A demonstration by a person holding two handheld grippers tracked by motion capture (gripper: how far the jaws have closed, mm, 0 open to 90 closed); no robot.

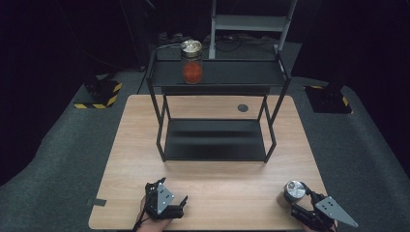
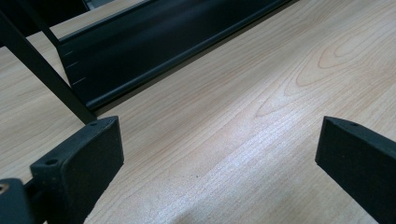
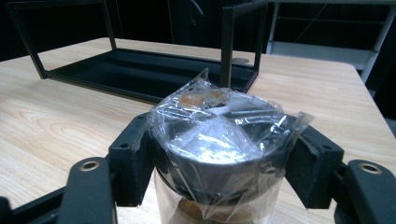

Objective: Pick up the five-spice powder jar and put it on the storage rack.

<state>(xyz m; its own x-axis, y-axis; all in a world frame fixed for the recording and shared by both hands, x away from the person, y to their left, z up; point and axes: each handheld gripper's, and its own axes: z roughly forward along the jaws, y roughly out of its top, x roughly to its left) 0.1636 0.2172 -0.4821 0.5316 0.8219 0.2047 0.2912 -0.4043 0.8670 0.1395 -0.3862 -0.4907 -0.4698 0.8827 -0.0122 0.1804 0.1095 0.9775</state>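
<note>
Two jars are out here: one jar with red contents (image 1: 192, 63) stands on the top shelf of the black rack (image 1: 217, 77), toward its left end, its clear glass showing a reddish-orange filling in the lower half and a silvery lid above; the other, the wrapped jar (image 3: 219, 140), stands at the near right corner of the bench (image 1: 212, 179) and sits between the jaws of the right gripper (image 3: 219, 158), which is clamped on it just under the lid, a black pad pressing in from each side. In the high view that wrapped jar (image 1: 292, 192) sits close to the bench's front edge, well apart from the rack, with the right gripper (image 1: 309, 205) coming at it from the near right. Its lid is dull grey metal, round and fairly flat, and crinkled clear plastic film is pulled over the whole top and down the glass, bunching into a loose peak at the back; through the film a patch of brownish, grainy stuff shows near the far rim of the lid, and something tan shows low down inside the glass, though I can't make out what it is. The left gripper (image 1: 167, 203) rests at the near left of the bench, jaws spread wide with bare wood grain between them, and the lower shelf of the rack lies just ahead of it
</note>
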